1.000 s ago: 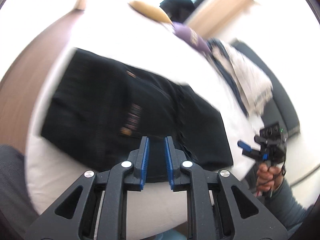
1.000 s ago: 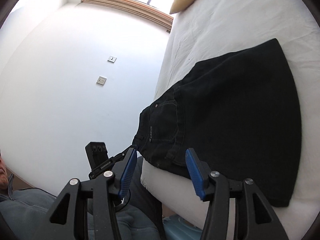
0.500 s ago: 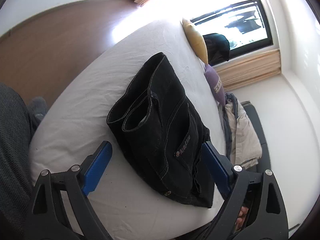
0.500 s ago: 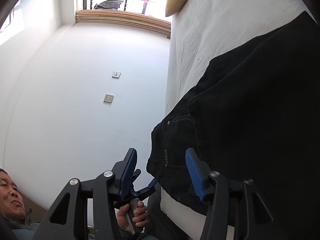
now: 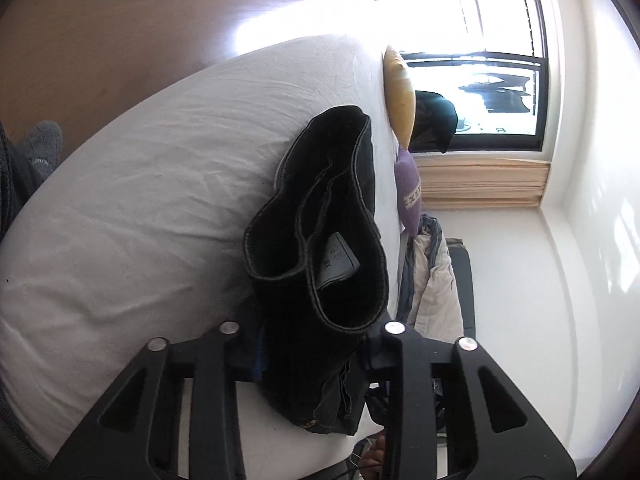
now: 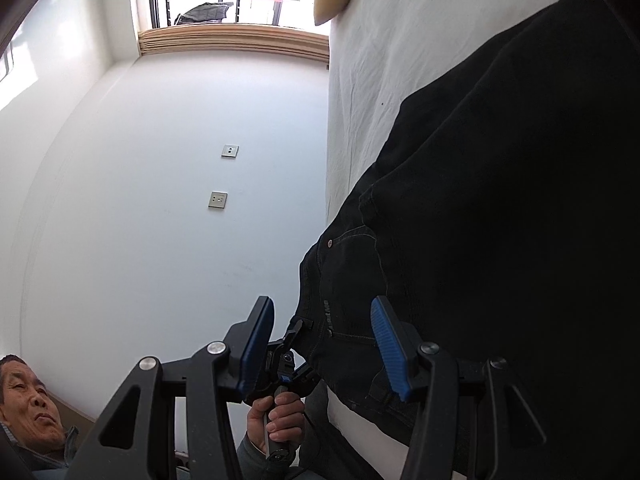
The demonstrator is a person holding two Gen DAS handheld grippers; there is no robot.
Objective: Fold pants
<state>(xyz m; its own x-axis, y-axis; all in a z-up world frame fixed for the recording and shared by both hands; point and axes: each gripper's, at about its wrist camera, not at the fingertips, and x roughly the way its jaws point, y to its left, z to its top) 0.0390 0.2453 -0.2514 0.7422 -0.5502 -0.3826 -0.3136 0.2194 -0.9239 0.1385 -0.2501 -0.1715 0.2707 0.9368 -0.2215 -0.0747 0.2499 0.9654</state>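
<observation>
The black jeans (image 5: 332, 240) lie folded on the white bed (image 5: 152, 184), hem openings toward the left wrist camera. My left gripper (image 5: 312, 344) stands around the near end of the fold, its jaws on either side of the cloth, which hides the pads; whether it grips is unclear. In the right wrist view the jeans (image 6: 500, 216) fill the right side, waistband and pocket at the bed's near edge. My right gripper (image 6: 324, 344) is open, its right pad over the waist area, nothing between the pads. The left gripper (image 6: 288, 360) shows there, held by a hand.
A yellow pillow (image 5: 400, 92), a purple cushion (image 5: 410, 192) and a pile of light clothing (image 5: 432, 280) lie along the bed's far side by the window. A white wall with two sockets (image 6: 218, 200) is left of the bed. The person's face (image 6: 28, 404) is at lower left.
My left gripper went from narrow, to wide open, and now stands close around the jeans' folded end. My right gripper stayed open and moved nearer the waistband.
</observation>
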